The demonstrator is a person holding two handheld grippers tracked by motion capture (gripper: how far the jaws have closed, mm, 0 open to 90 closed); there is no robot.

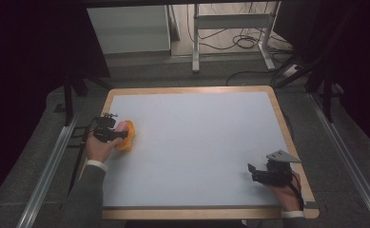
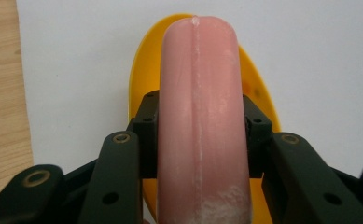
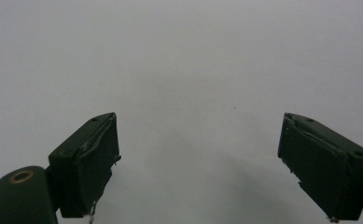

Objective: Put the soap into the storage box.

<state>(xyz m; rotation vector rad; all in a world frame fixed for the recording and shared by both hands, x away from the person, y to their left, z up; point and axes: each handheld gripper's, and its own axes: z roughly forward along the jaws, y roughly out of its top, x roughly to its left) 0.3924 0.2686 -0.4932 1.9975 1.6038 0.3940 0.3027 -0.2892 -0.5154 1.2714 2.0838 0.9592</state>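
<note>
**Sausage clamped at the left edge, right gripper open near the front right corner**

Seen from the high view: a white table top (image 1: 197,147) with a wooden rim, on a grey carpeted floor (image 1: 40,156), with a metal frame (image 1: 230,28) and loose cables (image 1: 242,42) beyond its far edge.

Near the left edge, about midway along it: the left gripper (image 1: 121,134), held in the left hand (image 1: 98,147), grey sleeve (image 1: 85,194) running back toward the front edge. Jaws closed on a pink sausage (image 1: 124,125), gripped from both sides. Under and just beyond the sausage: a yellow, boat-shaped dish (image 1: 127,138), lying on the white surface.

From the left gripper view: the left gripper (image 2: 200,126) pinching the sausage (image 2: 200,116) by its flanks, pads pressed against the skin. Sausage pointing straight out past the jaws, rounded end forward, a pale seam along its length, some whitish dusting low down. Yellow dish (image 2: 144,70) showing on either side of the sausage. Whether sausage and dish touch: cannot tell. Wooden rim at the far left of that view.

Near the front right corner: the right gripper (image 1: 256,172), held in the right hand (image 1: 283,192), grey three-cornered plate on top, jaws pointing toward the left edge. From the right gripper view: the right gripper (image 3: 198,149) with jaws spread wide, nothing between them, bare white surface ahead.
</note>
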